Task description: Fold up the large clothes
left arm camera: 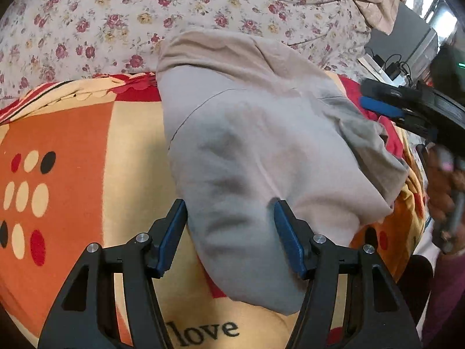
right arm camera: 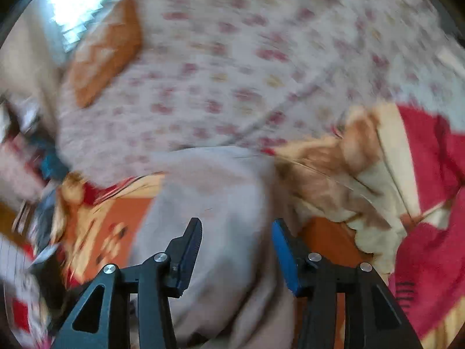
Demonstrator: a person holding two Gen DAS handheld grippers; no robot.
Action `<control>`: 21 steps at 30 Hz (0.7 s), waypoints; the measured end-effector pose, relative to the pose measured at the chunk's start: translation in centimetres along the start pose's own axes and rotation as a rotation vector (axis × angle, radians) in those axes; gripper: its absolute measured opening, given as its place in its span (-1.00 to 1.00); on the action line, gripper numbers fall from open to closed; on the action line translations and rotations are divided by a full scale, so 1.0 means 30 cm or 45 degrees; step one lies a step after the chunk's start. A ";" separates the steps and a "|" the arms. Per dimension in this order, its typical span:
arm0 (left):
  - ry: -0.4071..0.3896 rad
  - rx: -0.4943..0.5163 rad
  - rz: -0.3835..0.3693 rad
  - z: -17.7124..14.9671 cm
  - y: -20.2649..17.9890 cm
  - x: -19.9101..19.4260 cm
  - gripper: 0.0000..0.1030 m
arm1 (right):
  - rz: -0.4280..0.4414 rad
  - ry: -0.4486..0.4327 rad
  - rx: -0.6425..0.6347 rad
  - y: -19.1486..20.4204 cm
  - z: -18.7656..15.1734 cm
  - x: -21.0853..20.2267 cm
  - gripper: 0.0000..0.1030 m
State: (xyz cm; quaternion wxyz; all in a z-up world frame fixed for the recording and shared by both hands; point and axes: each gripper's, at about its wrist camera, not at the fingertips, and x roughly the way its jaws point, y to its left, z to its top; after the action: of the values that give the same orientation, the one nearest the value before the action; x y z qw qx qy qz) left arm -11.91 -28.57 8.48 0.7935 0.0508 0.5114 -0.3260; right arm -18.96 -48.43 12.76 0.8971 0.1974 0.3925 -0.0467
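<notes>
While both tongs hang over the bed, the facts by label:

Garment: grey-beige cloth [left arm camera: 261,145], partly folded, lying on orange/cream/red blanket [left arm camera: 72,151]; far end reaches onto floral sheet [left arm camera: 116,14].

Garment shape: long, runs from far centre toward near edge of left view; curved seam across upper part; a folded-over flap on its right side.

L tongs [left arm camera: 229,226]: jaws wide apart, nothing pinched. Near end of garment sits between the blue pads [left arm camera: 171,232]; whether the pads touch the cloth can't be told, no squeeze visible.

L tongs vs garment: pointing steeply down at it, left pad at garment's left edge, right pad over its middle. Garment's rounded near end passes under and past the pads, toward the printed word "love" [left arm camera: 203,334] on the blanket.

R tongs [right arm camera: 237,250]: jaws partway apart, nothing gripped. Right view heavily blurred. Garment [right arm camera: 209,203] shows between and beyond the fingers, beneath them.

R tongs in left view: seen at far right edge [left arm camera: 407,107], above garment's right flap, apart from the cloth; person's hand [left arm camera: 444,186] on the handle below.

Blanket, right view: bunched cream and red folds [right arm camera: 392,174] just right of garment.

Beyond bed: beige cloth [left arm camera: 375,3] at far right corner of floral sheet; cables and a dark box [left arm camera: 395,67] past it.
</notes>
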 end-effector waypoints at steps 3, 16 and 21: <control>0.009 -0.027 -0.010 -0.004 0.005 -0.007 0.20 | 0.013 0.071 -0.071 0.066 -0.069 0.006 -0.06; -0.077 0.064 0.019 -0.021 -0.072 -0.075 0.20 | -0.115 0.017 -0.046 -0.015 -0.224 -0.123 0.19; -0.070 0.154 0.115 -0.041 -0.118 -0.017 0.20 | -0.150 0.097 -0.066 0.026 -0.185 0.071 -0.65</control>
State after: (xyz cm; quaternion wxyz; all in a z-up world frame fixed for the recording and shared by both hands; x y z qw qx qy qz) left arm -15.01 -30.59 9.22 0.8165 0.1126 0.4661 -0.3215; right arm -21.13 -45.41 8.06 0.8821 0.1524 0.4382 -0.0817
